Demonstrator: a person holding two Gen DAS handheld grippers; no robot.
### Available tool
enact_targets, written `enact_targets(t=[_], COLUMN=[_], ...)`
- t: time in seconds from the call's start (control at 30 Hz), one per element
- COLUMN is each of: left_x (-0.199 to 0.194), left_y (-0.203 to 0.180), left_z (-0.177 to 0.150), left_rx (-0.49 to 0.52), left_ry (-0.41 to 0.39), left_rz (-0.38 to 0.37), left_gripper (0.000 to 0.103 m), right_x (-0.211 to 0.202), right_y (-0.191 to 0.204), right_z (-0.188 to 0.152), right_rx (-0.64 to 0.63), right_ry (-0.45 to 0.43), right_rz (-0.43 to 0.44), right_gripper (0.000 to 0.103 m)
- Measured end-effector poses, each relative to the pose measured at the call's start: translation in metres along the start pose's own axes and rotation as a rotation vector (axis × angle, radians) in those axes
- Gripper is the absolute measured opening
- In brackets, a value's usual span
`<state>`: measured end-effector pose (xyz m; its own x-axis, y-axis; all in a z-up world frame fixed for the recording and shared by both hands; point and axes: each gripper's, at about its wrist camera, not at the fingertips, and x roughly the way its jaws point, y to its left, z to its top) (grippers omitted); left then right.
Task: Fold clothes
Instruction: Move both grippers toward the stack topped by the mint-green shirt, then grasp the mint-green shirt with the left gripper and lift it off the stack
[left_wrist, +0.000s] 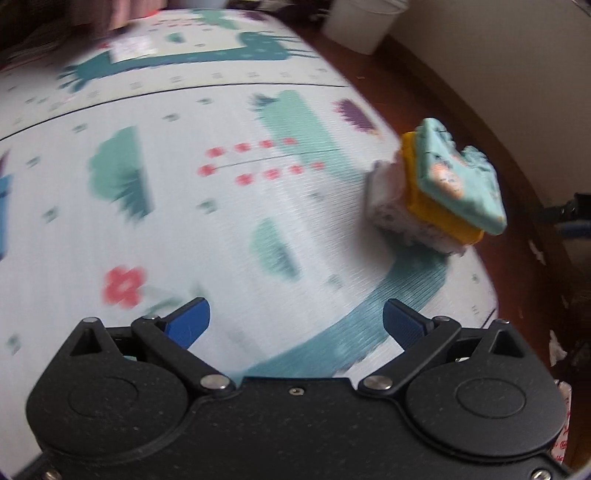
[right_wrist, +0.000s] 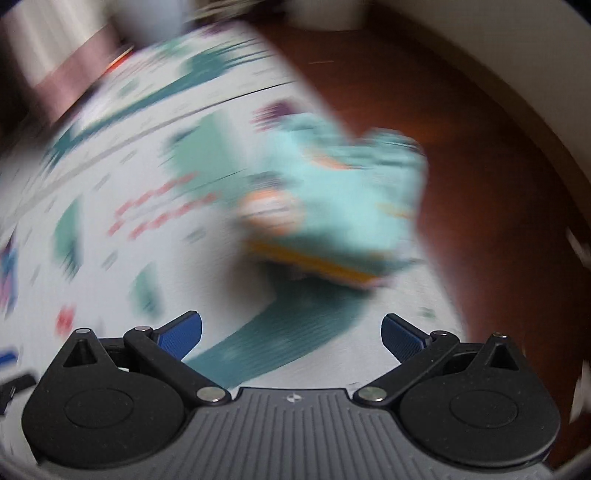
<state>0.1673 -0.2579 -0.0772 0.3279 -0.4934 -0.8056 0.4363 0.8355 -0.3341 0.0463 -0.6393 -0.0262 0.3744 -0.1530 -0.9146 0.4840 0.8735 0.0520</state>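
A stack of folded clothes (left_wrist: 439, 188) sits at the right edge of a patterned play mat (left_wrist: 207, 206): a light teal piece on top, a yellow one under it, a white-pink one at the bottom. In the right wrist view the same stack (right_wrist: 332, 206) is blurred, straight ahead of the fingers. My left gripper (left_wrist: 295, 325) hovers over the mat, open and empty, with the stack far ahead to the right. My right gripper (right_wrist: 291, 336) is open too, nothing between its blue pads (right_wrist: 181, 334).
The mat's right edge meets a brown wooden floor (left_wrist: 424, 85). A white bin (left_wrist: 365, 22) stands at the back by a pale wall (left_wrist: 509, 59). Bits of white scrap (left_wrist: 557, 349) lie on the floor at right.
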Motion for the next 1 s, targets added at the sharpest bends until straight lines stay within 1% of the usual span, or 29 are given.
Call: enact_targets(t=[0.07, 0.13, 0.17, 0.2, 0.23, 0.3, 0.37, 0.4, 0.47, 0.5, 0.53, 0.57, 0.63, 0.7, 0.77, 0.87, 0.9, 0.93, 0.97, 1.0], left_x=[0.024, 0.048, 0.059, 0.069, 0.080, 0.100, 0.121, 0.132, 0.153, 0.163, 0.172, 0.181, 0.195, 0.207, 0.219, 0.237, 0.241, 0.244, 0.247, 0.247], left_y=[-0.018, -0.039, -0.050, -0.061, -0.073, -0.093, -0.113, -0.121, -0.138, -0.146, -0.153, -0.159, -0.172, -0.185, -0.197, -0.213, -0.217, -0.220, -0.224, -0.228], left_z=[0.015, 0.032, 0.042, 0.051, 0.061, 0.080, 0.101, 0.110, 0.130, 0.138, 0.146, 0.153, 0.166, 0.177, 0.186, 0.197, 0.199, 0.200, 0.201, 0.199], left_rx=[0.030, 0.072, 0.099, 0.127, 0.154, 0.184, 0.217, 0.235, 0.268, 0.282, 0.296, 0.305, 0.322, 0.350, 0.372, 0.392, 0.398, 0.406, 0.420, 0.444], left_ry=[-0.002, -0.003, -0.009, -0.019, -0.024, -0.035, -0.051, -0.062, -0.084, -0.094, -0.105, -0.113, -0.128, -0.145, -0.153, -0.136, -0.130, -0.123, -0.114, -0.109], left_rz=[-0.032, -0.056, -0.066, -0.075, -0.083, -0.100, -0.118, -0.121, -0.128, -0.135, -0.144, -0.153, -0.170, -0.176, -0.176, -0.156, -0.154, -0.154, -0.145, -0.132], left_gripper=[0.100, 0.099, 0.096, 0.092, 0.090, 0.082, 0.077, 0.073, 0.072, 0.069, 0.067, 0.066, 0.063, 0.059, 0.057, 0.057, 0.053, 0.046, 0.028, 0.007], right_x=[0.008, 0.017, 0.020, 0.022, 0.025, 0.037, 0.050, 0.056, 0.068, 0.073, 0.077, 0.079, 0.084, 0.089, 0.094, 0.099, 0.100, 0.100, 0.100, 0.101], right_y=[-0.040, -0.073, -0.080, -0.086, -0.088, -0.085, -0.080, -0.078, -0.075, -0.075, -0.075, -0.077, -0.079, -0.082, -0.085, -0.089, -0.089, -0.090, -0.092, -0.094], right_z=[-0.007, -0.019, -0.024, -0.031, -0.037, -0.044, -0.048, -0.049, -0.052, -0.054, -0.055, -0.057, -0.061, -0.065, -0.069, -0.073, -0.074, -0.075, -0.076, -0.077], right_rx=[0.113, 0.230, 0.270, 0.300, 0.315, 0.312, 0.292, 0.279, 0.258, 0.245, 0.235, 0.236, 0.239, 0.242, 0.245, 0.246, 0.244, 0.243, 0.246, 0.255], right_ry=[-0.035, -0.085, -0.106, -0.146, -0.192, -0.237, -0.265, -0.277, -0.296, -0.302, -0.307, -0.305, -0.301, -0.297, -0.293, -0.286, -0.284, -0.282, -0.281, -0.280], right_rz=[-0.008, 0.008, 0.016, 0.027, 0.042, 0.051, 0.055, 0.055, 0.055, 0.059, 0.064, 0.073, 0.090, 0.107, 0.125, 0.141, 0.141, 0.141, 0.141, 0.144], right_gripper=[0.103, 0.103, 0.103, 0.103, 0.103, 0.102, 0.096, 0.094, 0.088, 0.085, 0.074, 0.065, 0.065, 0.065, 0.065, 0.065, 0.065, 0.065, 0.065, 0.065])
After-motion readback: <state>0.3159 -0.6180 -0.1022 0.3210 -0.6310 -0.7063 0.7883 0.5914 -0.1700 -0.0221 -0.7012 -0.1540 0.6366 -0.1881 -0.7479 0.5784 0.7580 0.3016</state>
